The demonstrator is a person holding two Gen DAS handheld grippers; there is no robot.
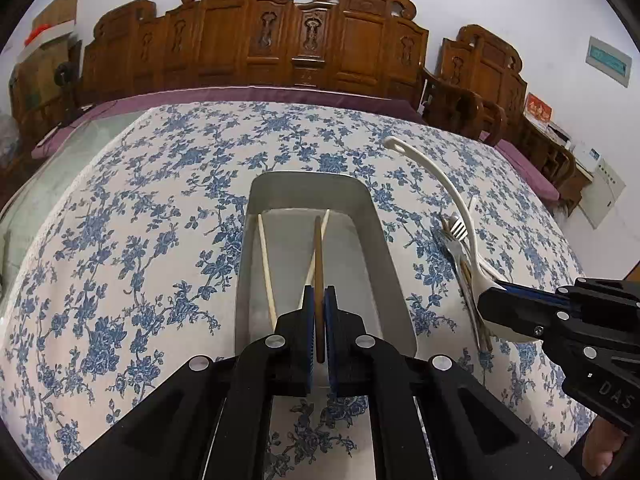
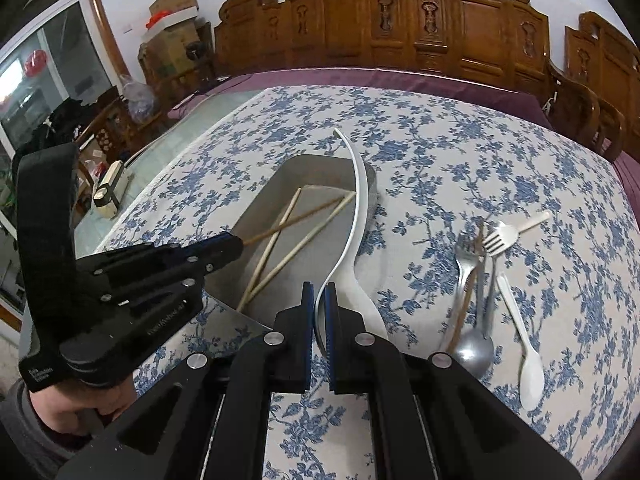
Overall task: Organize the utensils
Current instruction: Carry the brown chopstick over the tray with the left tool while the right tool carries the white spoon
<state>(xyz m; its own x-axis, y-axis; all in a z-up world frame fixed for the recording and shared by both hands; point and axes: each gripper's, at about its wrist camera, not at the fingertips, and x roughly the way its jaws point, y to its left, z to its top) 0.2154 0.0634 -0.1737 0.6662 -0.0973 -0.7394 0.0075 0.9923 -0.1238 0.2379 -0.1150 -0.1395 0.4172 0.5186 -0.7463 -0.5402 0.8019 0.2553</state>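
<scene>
My left gripper (image 1: 319, 296) is shut on a brown chopstick (image 1: 318, 248), which points forward into the grey metal tray (image 1: 386, 248). Two pale chopsticks (image 1: 266, 264) lie inside the tray. In the right wrist view the left gripper (image 2: 236, 242) holds the same chopstick (image 2: 296, 222) across the tray (image 2: 316, 162). My right gripper (image 2: 319, 292) is shut on the bowl rim of a white ladle (image 2: 358, 216), its curved handle rising over the tray's right side. The ladle (image 1: 452, 188) and right gripper (image 1: 490, 300) also appear right of the tray in the left wrist view.
Right of the tray on the floral cloth lie a metal fork (image 2: 466, 264), a metal spoon (image 2: 474, 352), a white plastic fork (image 2: 500, 236), a white plastic spoon (image 2: 528, 368) and another brown chopstick (image 2: 464, 308). A carved wooden bench (image 1: 280, 40) stands behind the table.
</scene>
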